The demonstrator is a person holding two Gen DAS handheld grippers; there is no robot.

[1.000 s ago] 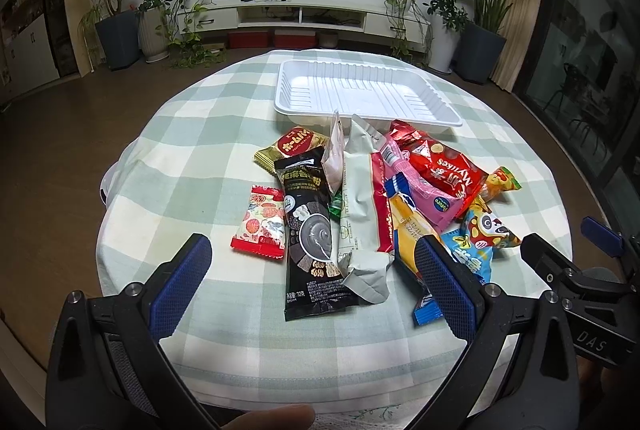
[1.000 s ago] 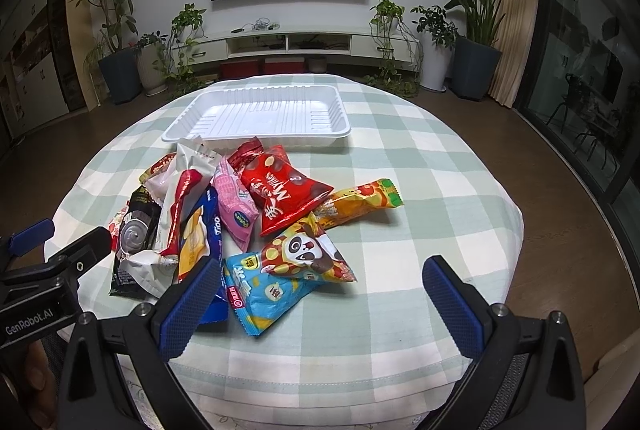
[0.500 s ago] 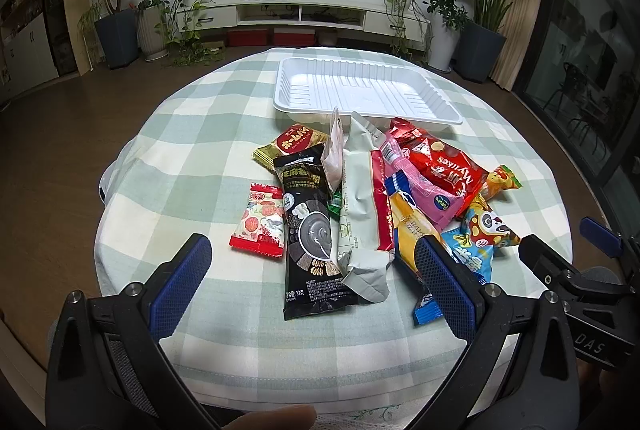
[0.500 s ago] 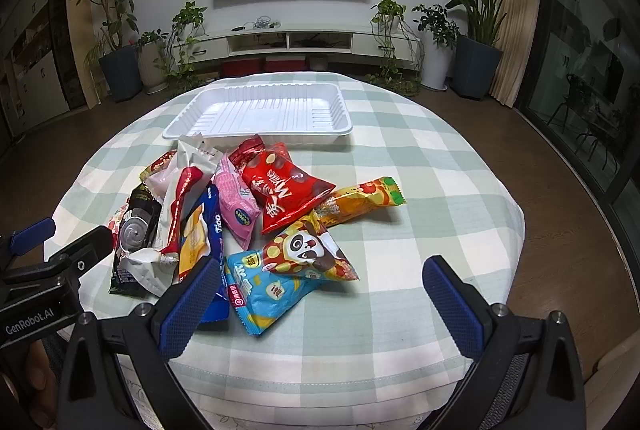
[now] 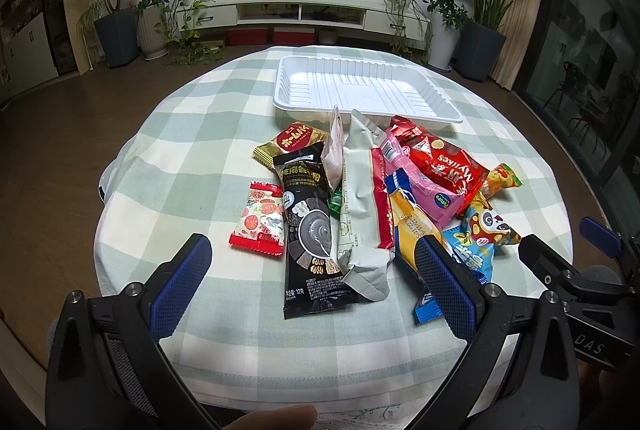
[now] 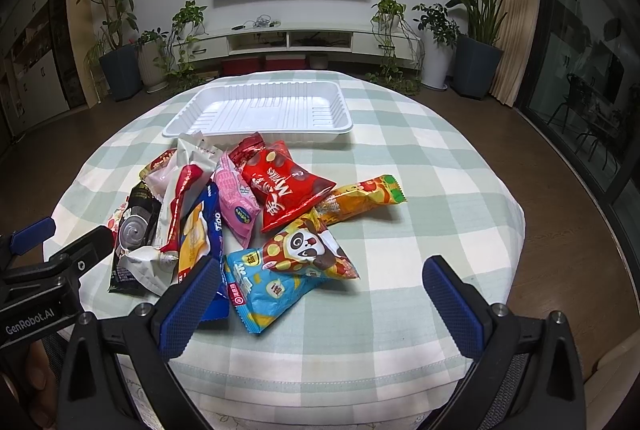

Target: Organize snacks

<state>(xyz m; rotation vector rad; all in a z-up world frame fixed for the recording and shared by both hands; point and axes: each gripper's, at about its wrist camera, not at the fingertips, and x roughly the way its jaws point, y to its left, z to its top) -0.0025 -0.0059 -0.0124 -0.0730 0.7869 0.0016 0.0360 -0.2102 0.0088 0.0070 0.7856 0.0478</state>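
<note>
round table (image 5: pixel 192 150) with a green-and-white checked cloth carried everything. white plastic tray (image 5: pixel 366 88), ribbed walls, sat near the far edge, nothing in it. a heap of snack packets lay at the table's middle, just on the near side of the tray. long black sachet (image 5: pixel 310 230) ran toward the near edge, its far end over a gold-and-red packet (image 5: pixel 290 142). pale grey-white pouch (image 5: pixel 362 206) lay beside the black sachet, partly over it. red bag (image 6: pixel 286 190) with white lettering rested over a pink packet (image 6: pixel 236 202). orange bar wrapper (image 6: pixel 360 196) reached toward the right edge, its left end under the red bag. panda-print bag (image 6: pixel 308 250) overlapped a light blue packet (image 6: pixel 268 290) at the near side of the heap. yellow-and-blue packet (image 6: pixel 198 238) lay to the left of the light blue one. small red-and-white packet (image 5: pixel 260 224) lay at the left of the heap, touching the black sachet. left gripper (image 5: pixel 312 282) was held above the near edge, fingers spread wide, nothing between them. right gripper (image 6: pixel 320 294) was held likewise, spread wide, gripping nothing.
</note>
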